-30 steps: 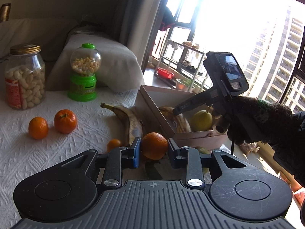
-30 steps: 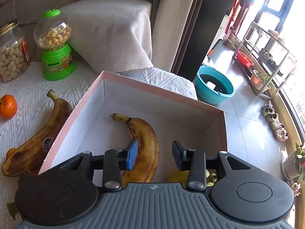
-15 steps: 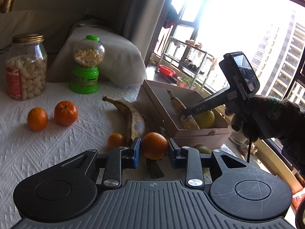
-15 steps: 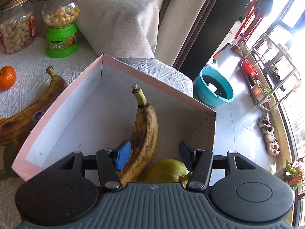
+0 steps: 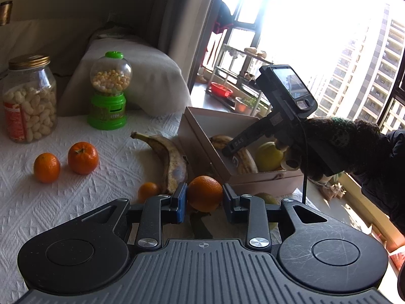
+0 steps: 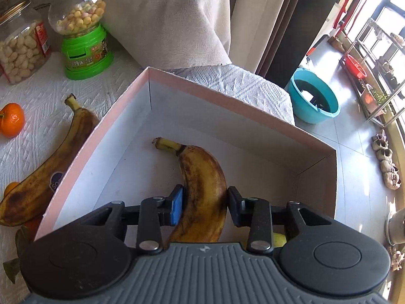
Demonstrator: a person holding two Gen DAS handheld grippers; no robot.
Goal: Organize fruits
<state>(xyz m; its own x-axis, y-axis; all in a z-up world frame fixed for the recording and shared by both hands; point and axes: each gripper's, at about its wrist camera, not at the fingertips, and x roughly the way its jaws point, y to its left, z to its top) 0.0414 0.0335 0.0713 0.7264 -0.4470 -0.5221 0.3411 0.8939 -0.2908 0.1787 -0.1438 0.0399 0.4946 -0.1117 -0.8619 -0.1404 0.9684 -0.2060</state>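
My left gripper [image 5: 205, 200] is shut on an orange [image 5: 205, 193], just in front of the pink-rimmed box [image 5: 253, 177]. Inside the box [image 6: 217, 88] lies a spotted banana [image 6: 202, 177]; my right gripper [image 6: 204, 202] points down into the box, its jaws closing on this banana with both pads against its sides. From the left wrist view the right gripper [image 5: 227, 149] reaches in over the box's wall, held by a gloved hand [image 5: 341, 147]. A yellow-green fruit [image 5: 268, 155] lies beside it in the box. A second banana [image 5: 167, 157] lies on the white cloth left of the box.
Two tangerines [image 5: 46, 167] [image 5: 83, 157] and a smaller one [image 5: 148, 191] sit on the cloth. A peanut jar [image 5: 29, 101] and a green candy dispenser [image 5: 108, 96] stand at the back. The table ends right of the box; a teal basin [image 6: 312, 98] stands on the floor below.
The right gripper's jaws widened over the banana in the box, then closed against its sides; the banana's stem swung round. The left gripper kept still with the orange.
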